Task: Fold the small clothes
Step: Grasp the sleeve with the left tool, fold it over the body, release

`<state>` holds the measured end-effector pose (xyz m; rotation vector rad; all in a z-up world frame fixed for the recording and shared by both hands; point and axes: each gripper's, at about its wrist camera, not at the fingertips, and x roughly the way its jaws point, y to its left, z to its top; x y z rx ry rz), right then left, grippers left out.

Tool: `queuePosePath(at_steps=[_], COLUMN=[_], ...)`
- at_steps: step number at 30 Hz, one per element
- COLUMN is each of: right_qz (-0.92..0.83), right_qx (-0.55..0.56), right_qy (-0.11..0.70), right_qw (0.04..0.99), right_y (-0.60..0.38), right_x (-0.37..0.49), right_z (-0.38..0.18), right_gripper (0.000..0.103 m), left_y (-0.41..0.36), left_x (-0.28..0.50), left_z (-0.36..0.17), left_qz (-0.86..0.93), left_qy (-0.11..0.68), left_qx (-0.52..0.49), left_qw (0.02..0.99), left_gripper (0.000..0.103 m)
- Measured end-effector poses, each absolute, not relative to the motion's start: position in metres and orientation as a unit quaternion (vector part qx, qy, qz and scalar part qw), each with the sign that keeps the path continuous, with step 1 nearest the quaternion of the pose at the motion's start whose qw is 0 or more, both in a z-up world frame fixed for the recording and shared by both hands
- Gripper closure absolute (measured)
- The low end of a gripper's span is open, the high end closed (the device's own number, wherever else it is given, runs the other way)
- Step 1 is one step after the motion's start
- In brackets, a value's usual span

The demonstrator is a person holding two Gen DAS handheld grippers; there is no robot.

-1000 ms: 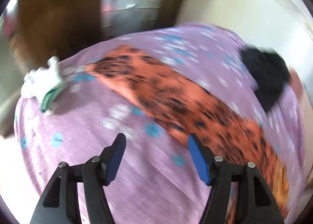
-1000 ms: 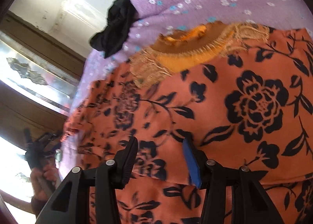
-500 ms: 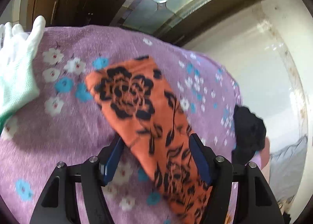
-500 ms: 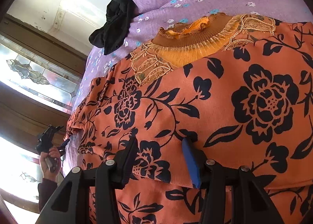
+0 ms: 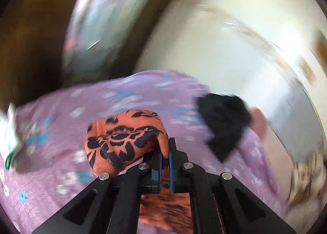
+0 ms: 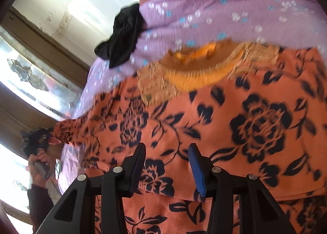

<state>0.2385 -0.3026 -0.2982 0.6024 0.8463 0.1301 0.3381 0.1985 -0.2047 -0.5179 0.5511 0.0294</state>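
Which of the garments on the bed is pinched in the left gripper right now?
The orange floral garment: its sleeve end is clamped in the left gripper. The black garment lies untouched at the bedspread's far edge.

Orange black-floral garment [image 6: 235,123] spread flat on purple sheet, sleeve end [image 5: 122,138] bunched, lifted.

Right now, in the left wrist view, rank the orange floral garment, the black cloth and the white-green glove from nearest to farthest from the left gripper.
1. orange floral garment: pinched in the left gripper, bunched just left of the fingers.
2. black cloth: up and to the right, at the edge of the purple bedspread.
3. white-green glove: far left edge of the picture.
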Motion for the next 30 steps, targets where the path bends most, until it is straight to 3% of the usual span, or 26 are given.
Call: queuePosePath(at_steps=[8, 15, 17, 18, 19, 21, 25, 30], right_qz=[0.0, -0.029, -0.027, -0.024, -0.024, -0.021, -0.011, -0.042], right_qx=[0.344, 0.385, 0.413, 0.426, 0.433, 0.431, 0.409, 0.332], right_qy=[0.318, 0.29, 0.287, 0.284, 0.283, 0.289, 0.324, 0.348], right_qw=[0.884, 0.876, 0.864, 0.859, 0.856, 0.854, 0.853, 0.876], right_y=[-0.364, -0.41, -0.42, -0.425, -0.427, -0.425, -0.409, -0.384], right_x=[0.212, 0.197, 0.191, 0.188, 0.187, 0.189, 0.201, 0.212], right_z=[-0.269, -0.264, -0.266, -0.268, -0.268, -0.269, -0.273, -0.271], right_gripper=[0.057, 0.055, 0.053, 0.049, 0.046, 0.041, 0.04, 0.04], left_y=[0.002, -0.149, -0.156, -0.15, -0.139, -0.114, -0.061, -0.026], left_x=[0.292, 0.238, 0.23, 0.229, 0.231, 0.236, 0.268, 0.305], left_z=[-0.162, -0.201, -0.204, -0.2, -0.194, -0.183, -0.179, -0.22], left_qz=[-0.201, -0.371, -0.396, -0.399, -0.394, -0.375, -0.317, -0.114], left_qy=[0.281, 0.368, 0.378, 0.371, 0.359, 0.334, 0.332, 0.367], left_qx=[-0.108, 0.023, 0.035, 0.031, 0.021, -0.011, -0.073, 0.025], left_qw=[0.932, 0.853, 0.836, 0.838, 0.846, 0.865, 0.885, 0.923], left_gripper=[0.098, 0.095, 0.088, 0.072, 0.047, 0.024, 0.024, 0.024])
